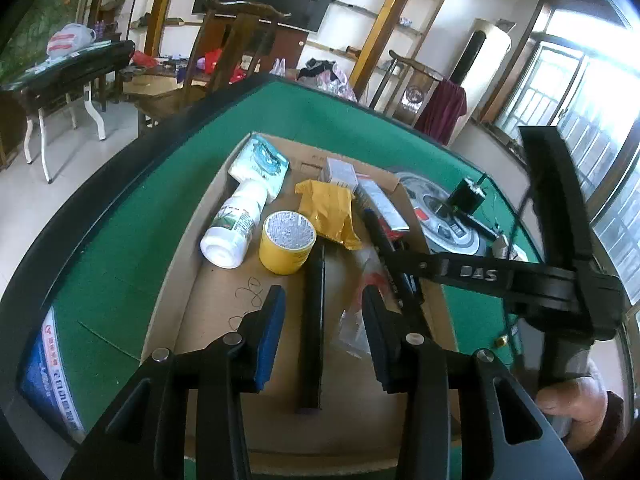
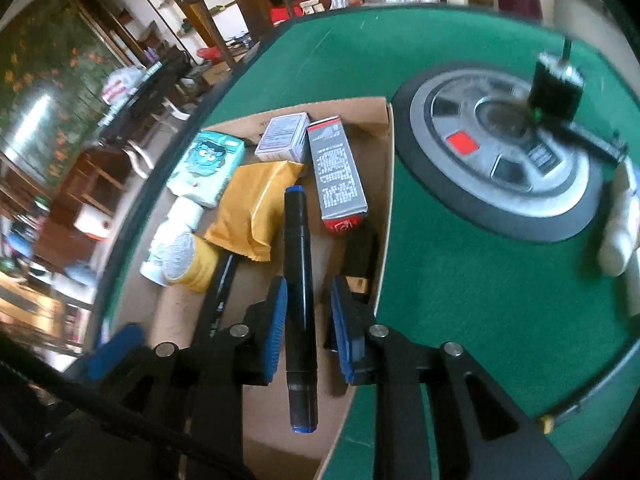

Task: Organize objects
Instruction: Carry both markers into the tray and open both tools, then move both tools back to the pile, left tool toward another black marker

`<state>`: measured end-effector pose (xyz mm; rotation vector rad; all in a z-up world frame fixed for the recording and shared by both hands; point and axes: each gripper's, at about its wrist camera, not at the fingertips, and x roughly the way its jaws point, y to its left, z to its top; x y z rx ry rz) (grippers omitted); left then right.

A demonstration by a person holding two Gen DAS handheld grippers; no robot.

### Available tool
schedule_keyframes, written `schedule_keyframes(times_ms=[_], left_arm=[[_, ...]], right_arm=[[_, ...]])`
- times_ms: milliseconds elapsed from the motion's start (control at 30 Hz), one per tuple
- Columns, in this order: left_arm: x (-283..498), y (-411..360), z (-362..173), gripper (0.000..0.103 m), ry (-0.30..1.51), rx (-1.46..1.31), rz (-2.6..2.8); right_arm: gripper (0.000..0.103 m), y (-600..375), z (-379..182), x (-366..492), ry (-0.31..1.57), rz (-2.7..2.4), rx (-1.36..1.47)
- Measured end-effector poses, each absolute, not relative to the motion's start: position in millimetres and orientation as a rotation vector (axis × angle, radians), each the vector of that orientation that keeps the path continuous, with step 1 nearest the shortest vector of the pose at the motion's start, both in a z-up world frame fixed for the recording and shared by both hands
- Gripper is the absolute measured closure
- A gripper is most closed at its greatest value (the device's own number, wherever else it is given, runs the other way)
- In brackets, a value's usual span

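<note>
A shallow cardboard tray (image 1: 208, 280) on a green table holds several objects. In the left wrist view my left gripper (image 1: 324, 316) is open above a long black bar (image 1: 314, 328) lying in the tray. A white bottle (image 1: 236, 224), a yellow tape roll (image 1: 286, 242), a yellow padded envelope (image 1: 330, 210) and a tissue pack (image 1: 262, 164) lie beyond it. In the right wrist view my right gripper (image 2: 308, 312) is open with a black marker with blue ends (image 2: 298, 292) between its pads, not clamped. A grey and red box (image 2: 340, 172) lies ahead.
A round grey dial (image 2: 500, 160) sits in the table's middle with a black block (image 2: 554, 88) on it. A white roll (image 2: 620, 232) lies at the right. The right gripper's arm (image 1: 480, 272) crosses the left wrist view. Chairs and tables stand beyond the table edge.
</note>
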<state>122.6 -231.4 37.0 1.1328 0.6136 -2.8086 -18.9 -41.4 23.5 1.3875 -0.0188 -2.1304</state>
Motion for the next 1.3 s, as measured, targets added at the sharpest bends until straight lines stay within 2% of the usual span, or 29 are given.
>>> schedule_keyframes(times_ms=[300,400,533,600,733,900,967,1000,1033,1100,1167,1300], left_arm=[[132,-246,34,0.068,0.714,1.092,-2.781],[134,-250,33,0.068,0.723,1.085,-2.77],[135,-249,33,0.066,0.721,1.091,-2.772],[134,-246,33,0.057,0.702,1.09,-2.777],[134,-241,35,0.056,0.673,1.085,-2.782],[139,-226,43,0.056,0.552,1.025,-2.783],[142,-220,46,0.056,0.51,0.997,-2.787],[143,-218,48,0.055,0.495,0.981,-2.791],[143,-216,49,0.053,0.492,0.972,-2.793],[145,-214,51,0.05,0.502,0.958,-2.794],[146,-212,52,0.049,0.501,0.959,-2.801],[146,-203,54,0.049,0.468,0.965,-2.812]], right_arm=[[0.074,-61,12,-29,-0.126,-2.018,1.473],[0.059,-65,15,-34,-0.16,-2.005,1.471],[0.059,-65,28,-35,-0.201,-2.007,1.425],[0.059,-58,42,-29,-0.162,-2.072,1.367],[0.057,-35,76,-12,-0.073,-2.233,1.216],[0.039,-2,126,22,0.107,-2.514,0.899],[0.014,12,143,40,0.264,-2.7,0.686],[0.011,17,146,49,0.332,-2.778,0.586],[0.001,23,146,54,0.391,-2.828,0.503],[0.0,26,134,51,0.471,-2.806,0.507],[0.0,32,115,34,0.538,-2.764,0.723],[0.0,71,94,22,0.392,-2.755,0.873]])
